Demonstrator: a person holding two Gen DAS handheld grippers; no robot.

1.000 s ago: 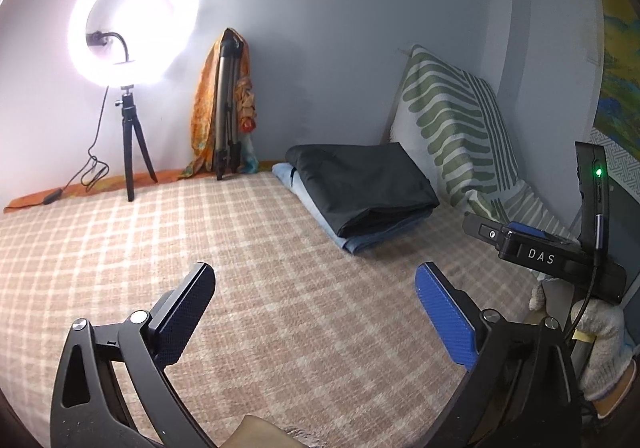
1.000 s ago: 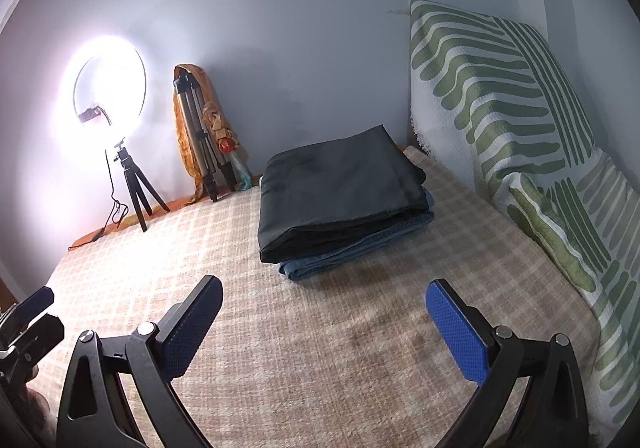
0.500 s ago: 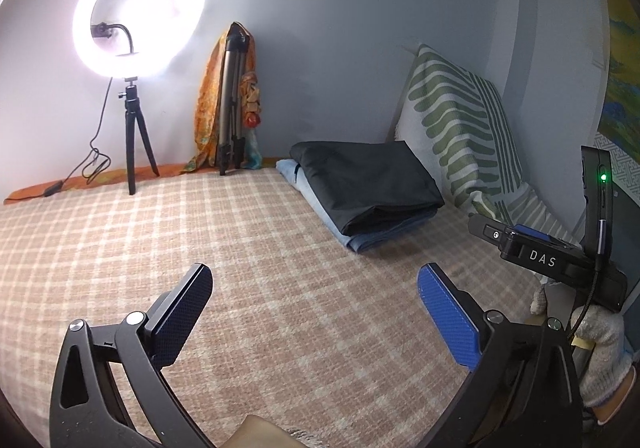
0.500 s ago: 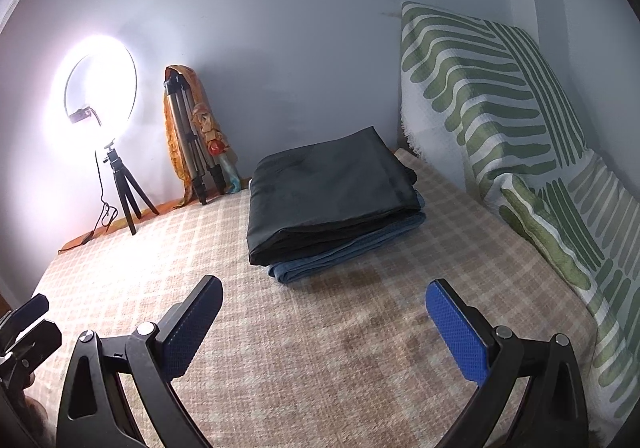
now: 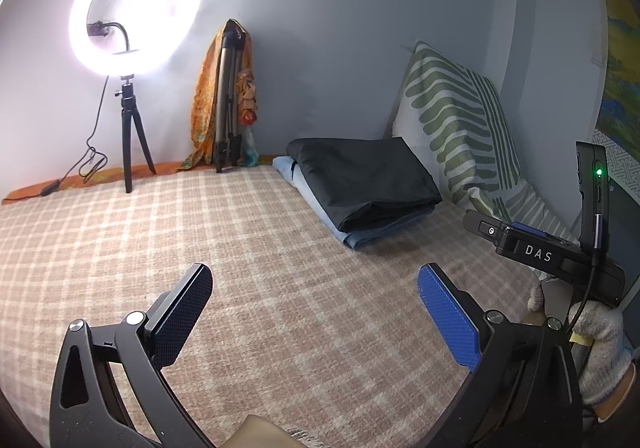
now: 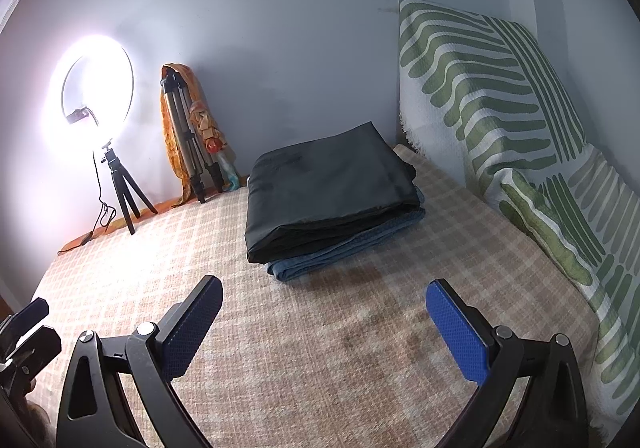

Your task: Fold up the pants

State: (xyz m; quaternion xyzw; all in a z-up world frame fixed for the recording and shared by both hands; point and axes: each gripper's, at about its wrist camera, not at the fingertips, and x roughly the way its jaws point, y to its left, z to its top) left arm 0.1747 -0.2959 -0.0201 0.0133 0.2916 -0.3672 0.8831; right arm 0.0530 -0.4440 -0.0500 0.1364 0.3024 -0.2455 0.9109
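Folded black pants (image 5: 362,177) (image 6: 324,187) lie on top of folded blue jeans (image 5: 374,235) (image 6: 340,250) at the far side of the checked bed cover (image 5: 200,240) (image 6: 360,328), near the wall. My left gripper (image 5: 314,288) is open and empty, above the cover and well short of the stack. My right gripper (image 6: 324,304) is open and empty, a short way in front of the stack. The right gripper's body with the word DAS (image 5: 540,252) shows at the right of the left wrist view, held by a gloved hand (image 5: 600,348).
A lit ring light on a small tripod (image 5: 128,95) (image 6: 108,167) stands at the back left with its cable on the cover. A folded tripod draped with orange cloth (image 5: 228,95) (image 6: 188,135) leans on the wall. A green-striped pillow (image 5: 452,115) (image 6: 500,99) stands at the right.
Both views have drifted slightly: the stack of pants sits a little further left and nearer in the right wrist view. Both grippers have stayed open and empty.
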